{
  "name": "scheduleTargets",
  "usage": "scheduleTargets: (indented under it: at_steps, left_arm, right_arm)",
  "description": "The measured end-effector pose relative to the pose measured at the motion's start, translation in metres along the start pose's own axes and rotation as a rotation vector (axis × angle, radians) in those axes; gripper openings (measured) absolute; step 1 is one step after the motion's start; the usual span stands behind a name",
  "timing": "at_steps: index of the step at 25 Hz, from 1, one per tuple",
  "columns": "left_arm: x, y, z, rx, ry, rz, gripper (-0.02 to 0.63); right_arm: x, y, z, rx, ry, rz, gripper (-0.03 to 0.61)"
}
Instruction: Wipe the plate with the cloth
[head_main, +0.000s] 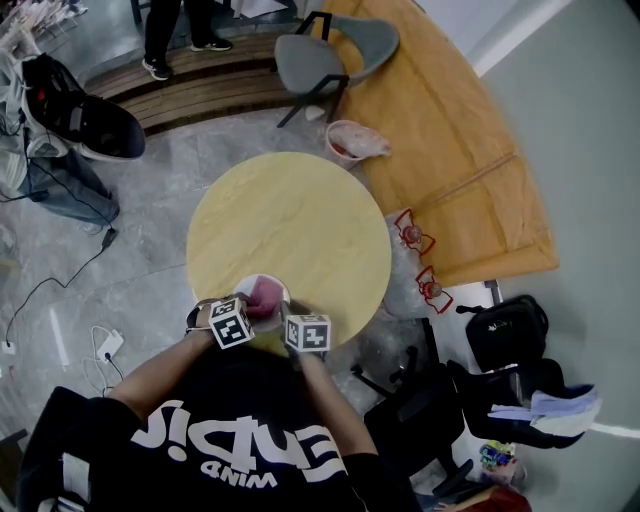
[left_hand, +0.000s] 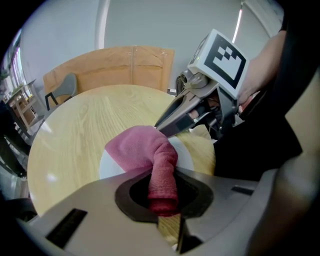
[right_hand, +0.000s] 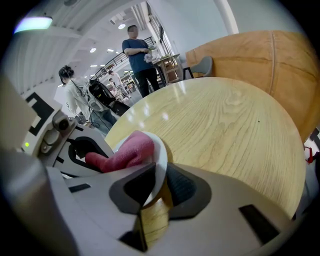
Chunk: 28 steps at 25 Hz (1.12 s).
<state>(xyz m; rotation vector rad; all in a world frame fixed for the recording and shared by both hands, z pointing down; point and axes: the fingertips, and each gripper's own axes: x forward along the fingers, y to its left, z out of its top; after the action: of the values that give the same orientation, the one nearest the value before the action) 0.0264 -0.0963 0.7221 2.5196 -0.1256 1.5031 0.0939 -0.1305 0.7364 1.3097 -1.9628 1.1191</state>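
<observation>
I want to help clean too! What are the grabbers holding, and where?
The left gripper pinches the pink cloth by its rolled end; the right gripper grips the white plate by its rim.

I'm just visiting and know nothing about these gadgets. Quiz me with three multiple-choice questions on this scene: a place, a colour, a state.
1. Where on the table does the plate sit? A) middle B) edge nearest the person C) far edge
2. What colour is the cloth? A) pink B) blue C) white
3. What is the right claw doing? A) hanging empty B) gripping the cloth C) gripping the plate's rim
Answers: B, the head view shows it by the person; A, both gripper views show pink; C, its jaws pinch the white rim.
</observation>
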Motion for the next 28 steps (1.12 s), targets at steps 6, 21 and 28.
scheduleTargets:
  at_steps: [6, 21, 28]
  left_arm:
    - [-0.004, 0.005, -0.007, -0.026, 0.003, -0.001, 0.048]
    - [-0.03, 0.022, -0.026, 0.004, 0.035, 0.029, 0.048]
    - [-0.04, 0.031, -0.044, -0.037, 0.011, 0.047, 0.048]
  right_arm:
    - [0.001, 0.001, 0.0, 0.001, -0.003, 0.0, 0.084]
    - [-0.001, 0.002, 0.002, 0.015, -0.014, -0.001, 0.084]
    - [0.002, 0.001, -0.003, 0.019, -0.021, -0.002, 0.084]
